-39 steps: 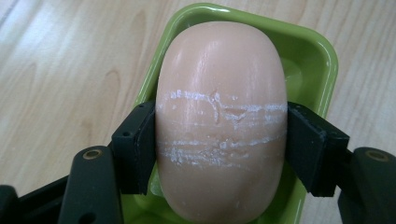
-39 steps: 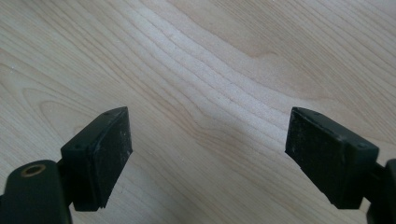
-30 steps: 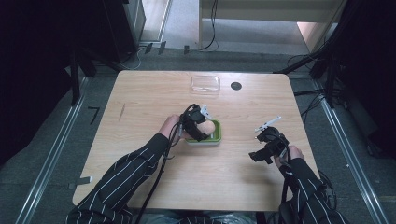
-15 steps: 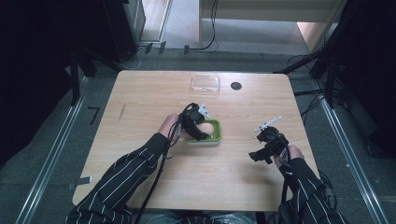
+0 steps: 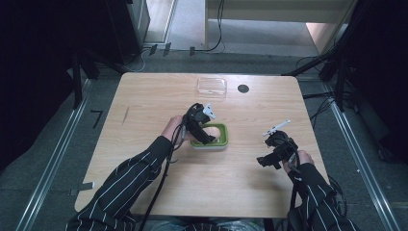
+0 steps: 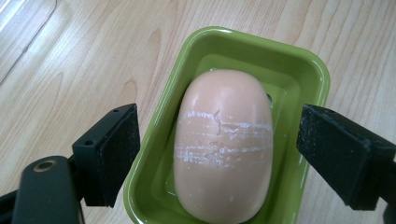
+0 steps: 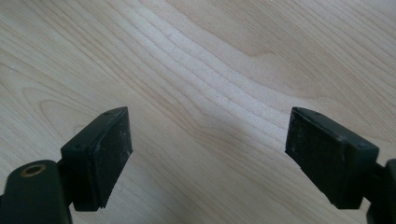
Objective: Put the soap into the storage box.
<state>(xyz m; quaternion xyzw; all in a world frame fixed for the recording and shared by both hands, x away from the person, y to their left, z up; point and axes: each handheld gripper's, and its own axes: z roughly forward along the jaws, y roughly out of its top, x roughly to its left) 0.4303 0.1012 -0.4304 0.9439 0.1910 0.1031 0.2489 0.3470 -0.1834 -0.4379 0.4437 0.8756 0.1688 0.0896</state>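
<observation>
A pale pink bar of soap (image 6: 223, 144) lies in a green soap dish (image 6: 303, 77) near the middle of the wooden table. In the left gripper view my left gripper (image 6: 219, 156) is open, one jaw on each side of the dish and soap, touching neither. From above, the left gripper (image 5: 201, 129) hangs over the dish (image 5: 222, 137) and hides most of the soap. My right gripper (image 7: 208, 158) is open over bare wood with nothing between its jaws. It sits at the table's right (image 5: 275, 154), apart from the dish.
A clear plastic lid (image 5: 211, 86) lies at the back of the table, and a small black round thing (image 5: 243, 88) sits just right of it. Cables trail from both grippers along striped sleeves toward the table's near edge.
My left gripper has shifted slightly over the soap dish. The right gripper has held still.
</observation>
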